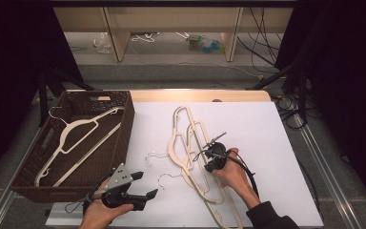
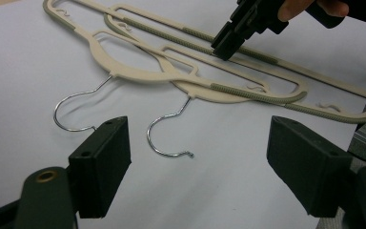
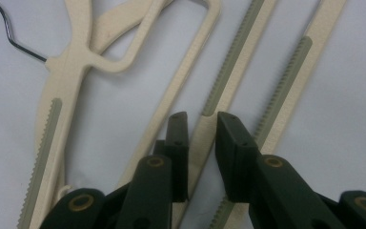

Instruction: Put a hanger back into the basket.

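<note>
White table sheet point(image 1: 248, 119), dark room; two cream hangers overlapping mid-table, right gripper clamped on one.
Right gripper point(image 1: 208, 161) comes down on the pair of hangers point(image 1: 183, 143) lying crossed near table centre, wire hooks toward the left gripper side. In the right gripper view its jaws stand narrow with a bar of the hanger point(image 3: 205, 133) between them, pads against its sides: clenched on that bar, right where the grey ribbed strip point(image 3: 233, 52) starts. Left gripper point(image 1: 143, 186) sits at the near table edge, jaws spread wide, holding nothing; wire hook point(image 2: 167, 136) lies just ahead of it. Brown wicker basket point(image 1: 124, 102) at table left, one more hanger point(image 1: 78, 138) inside, well apart from the pair.
</note>
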A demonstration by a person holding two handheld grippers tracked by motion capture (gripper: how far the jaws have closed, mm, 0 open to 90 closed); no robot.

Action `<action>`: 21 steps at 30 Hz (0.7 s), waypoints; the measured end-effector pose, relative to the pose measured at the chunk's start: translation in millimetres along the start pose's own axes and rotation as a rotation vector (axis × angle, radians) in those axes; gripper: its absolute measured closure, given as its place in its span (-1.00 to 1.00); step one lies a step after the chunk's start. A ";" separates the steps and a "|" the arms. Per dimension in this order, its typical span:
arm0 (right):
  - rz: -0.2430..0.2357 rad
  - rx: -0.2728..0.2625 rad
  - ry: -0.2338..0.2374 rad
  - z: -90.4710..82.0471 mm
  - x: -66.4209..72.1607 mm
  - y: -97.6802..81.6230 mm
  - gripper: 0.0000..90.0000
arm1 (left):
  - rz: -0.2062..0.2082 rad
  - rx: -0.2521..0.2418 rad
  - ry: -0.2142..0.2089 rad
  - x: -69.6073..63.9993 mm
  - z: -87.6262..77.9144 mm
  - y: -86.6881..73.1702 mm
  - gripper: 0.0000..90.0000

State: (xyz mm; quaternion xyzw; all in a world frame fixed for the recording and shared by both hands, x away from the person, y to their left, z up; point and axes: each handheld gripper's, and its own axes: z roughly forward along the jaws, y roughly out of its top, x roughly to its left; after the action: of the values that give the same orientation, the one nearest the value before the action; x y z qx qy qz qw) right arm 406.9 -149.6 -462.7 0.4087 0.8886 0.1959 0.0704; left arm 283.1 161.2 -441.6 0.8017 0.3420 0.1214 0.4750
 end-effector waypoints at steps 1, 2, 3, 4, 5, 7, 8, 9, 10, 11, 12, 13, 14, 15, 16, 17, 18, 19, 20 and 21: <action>-0.001 0.002 0.001 -0.2 -0.1 0.0 0.70 | 0.000 0.000 0.000 0.0 0.0 0.0 -0.49; 0.000 0.005 0.004 -0.4 -0.1 -0.1 0.70 | -0.004 0.000 0.001 -0.3 0.1 -0.1 -0.49; 0.004 0.009 0.008 -0.8 0.1 -0.3 0.70 | 0.001 -0.001 -0.002 0.0 0.1 0.0 -0.49; 0.000 0.005 0.011 -1.5 0.2 -0.4 0.76 | -0.003 0.001 0.000 -0.2 -0.2 0.0 -0.49; -0.008 0.000 0.028 -5.2 0.5 0.3 1.00 | 0.001 -0.001 -0.001 0.0 -0.1 0.1 -0.49; 0.008 -0.015 0.092 -7.8 1.9 0.8 0.85 | 0.000 -0.001 -0.001 0.2 -0.1 0.0 -0.49; -0.016 0.012 0.078 -6.4 3.2 0.6 0.76 | -0.001 -0.002 -0.002 0.2 0.1 -0.1 -0.49; -0.020 0.015 0.057 -5.2 5.5 0.8 0.71 | -0.001 -0.001 -0.001 0.1 -0.1 0.0 -0.49; -0.024 0.015 0.043 -4.7 6.5 0.9 0.67 | -0.001 -0.001 -0.001 -0.1 -0.4 0.1 -0.49; -0.045 0.032 0.025 -3.0 8.2 1.0 0.66 | 0.003 0.001 -0.003 0.0 -0.7 0.3 -0.49; -0.046 0.031 0.029 -2.7 10.1 1.1 0.64 | 0.004 0.000 -0.006 0.2 -0.8 0.4 -0.49; -0.050 0.025 0.026 -4.1 13.0 1.6 0.62 | 0.004 0.002 -0.009 0.4 -1.0 0.5 -0.49; -0.053 0.022 0.031 -5.7 14.9 2.3 0.61 | 0.002 -0.001 -0.009 0.4 -0.9 0.5 -0.49; -0.063 0.007 0.035 -8.4 17.7 3.1 0.58 | 0.002 -0.001 -0.009 0.4 -0.9 0.4 -0.49; -0.072 -0.004 0.044 -10.2 20.6 4.0 0.55 | 0.003 -0.001 -0.009 0.5 -0.9 0.4 -0.49; -0.077 -0.004 0.062 -11.1 22.6 4.5 0.52 | 0.002 -0.001 -0.009 0.6 -0.9 0.3 -0.49; -0.076 -0.003 0.086 -11.4 26.0 4.6 0.51 | 0.003 0.000 -0.008 0.6 -1.0 0.3 -0.49; -0.086 -0.001 0.104 -10.2 29.9 4.4 0.48 | 0.005 0.002 -0.007 0.7 -1.3 0.4 -0.49; -0.095 0.008 0.107 -8.7 32.9 4.3 0.46 | 0.005 0.000 -0.009 0.4 -1.4 0.5 -0.49; -0.101 0.013 0.111 -7.6 35.0 4.3 0.46 | -0.001 -0.006 -0.010 -0.4 -1.0 0.5 -0.49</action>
State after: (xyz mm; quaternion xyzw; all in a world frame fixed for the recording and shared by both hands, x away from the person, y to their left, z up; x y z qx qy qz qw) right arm 384.8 -122.9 -452.8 0.3523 0.9119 0.2087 0.0281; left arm 282.5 161.4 -440.7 0.8007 0.3396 0.1180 0.4793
